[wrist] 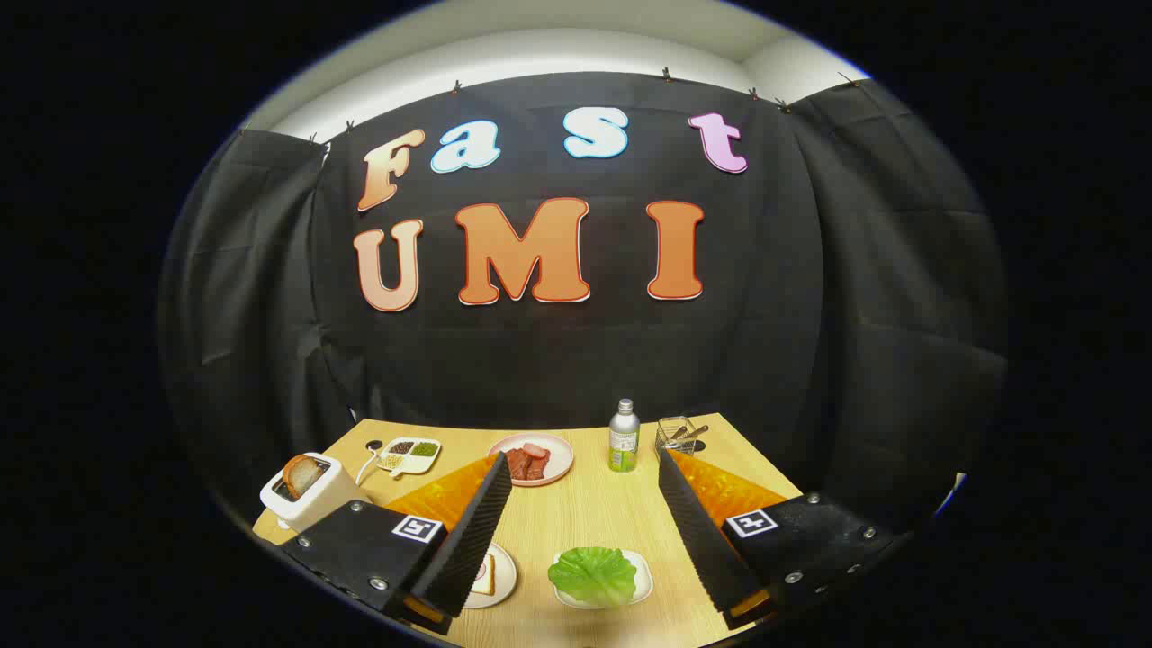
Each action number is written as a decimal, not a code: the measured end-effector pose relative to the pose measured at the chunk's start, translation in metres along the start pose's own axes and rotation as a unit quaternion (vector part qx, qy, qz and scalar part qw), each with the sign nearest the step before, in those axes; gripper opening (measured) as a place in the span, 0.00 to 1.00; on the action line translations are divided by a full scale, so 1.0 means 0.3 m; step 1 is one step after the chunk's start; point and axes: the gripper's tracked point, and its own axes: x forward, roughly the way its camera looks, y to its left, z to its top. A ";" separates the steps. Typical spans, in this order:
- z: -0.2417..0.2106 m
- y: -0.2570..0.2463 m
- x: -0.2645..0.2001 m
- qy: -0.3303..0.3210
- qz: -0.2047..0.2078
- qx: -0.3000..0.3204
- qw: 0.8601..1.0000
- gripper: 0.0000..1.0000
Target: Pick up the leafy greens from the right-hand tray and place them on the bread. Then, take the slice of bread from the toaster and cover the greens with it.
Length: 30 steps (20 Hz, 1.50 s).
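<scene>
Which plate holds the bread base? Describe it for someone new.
On the wooden table, look beside the left finger of the open gripper. The bread plate sits partly hidden behind it, left of the greens. It carries a pale slice, not leaves or meat.

Bottle (624, 436), meat plate (531, 458), wire basket (677, 434)

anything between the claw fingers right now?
Gripper view: the open claw has bare table between its fingers, with the leafy greens on their tray lower down.

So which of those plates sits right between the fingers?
The leafy-greens plate, between the open hand-held gripper fingers. The bread plate hides behind the left finger; the meat plate lies beyond.
</scene>
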 end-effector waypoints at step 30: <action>-0.548 0.029 0.214 0.266 0.053 -0.079 0.959 0.99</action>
